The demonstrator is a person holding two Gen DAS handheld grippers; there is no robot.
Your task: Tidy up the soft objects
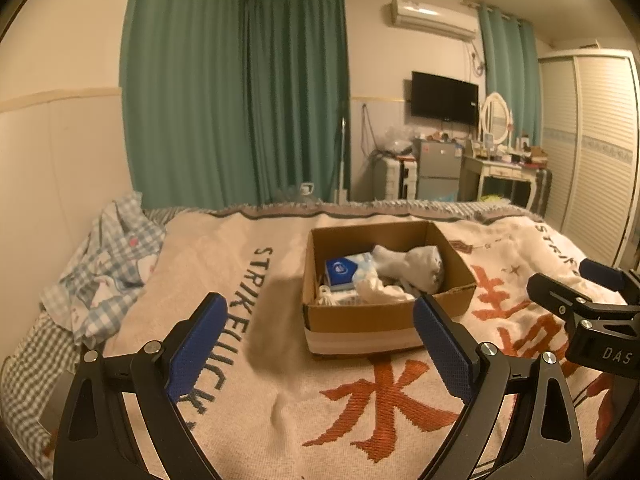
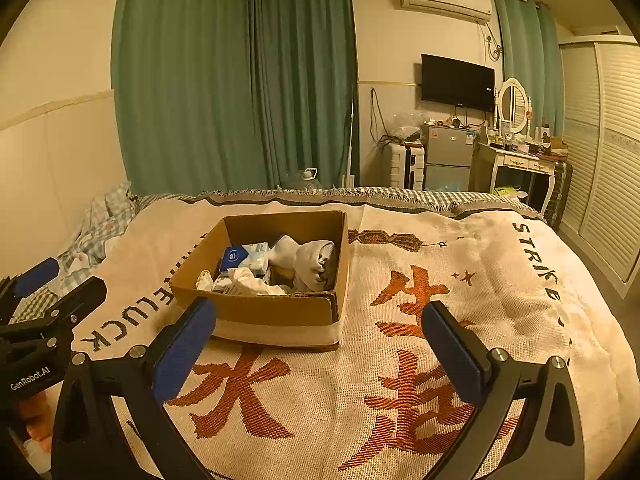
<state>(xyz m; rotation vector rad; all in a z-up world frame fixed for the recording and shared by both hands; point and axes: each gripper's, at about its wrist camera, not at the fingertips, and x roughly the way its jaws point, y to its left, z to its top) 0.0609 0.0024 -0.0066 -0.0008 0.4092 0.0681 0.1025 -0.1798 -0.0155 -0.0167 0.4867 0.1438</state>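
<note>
Left wrist view: cardboard box (image 1: 386, 312) of socks (image 1: 412, 262) lies straight ahead of the left gripper (image 1: 320, 340), nearer than the right gripper (image 2: 320, 344); both gape wide, empty.

Open-jawed left tool (image 1: 320, 332) before cardboard box (image 1: 360, 320)

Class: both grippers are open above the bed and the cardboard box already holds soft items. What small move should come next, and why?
Probably swing the left gripper toward the checked cloth heaped at the bed's left edge: it lies outside the cardboard box, and both grippers are open and hold nothing.
</note>
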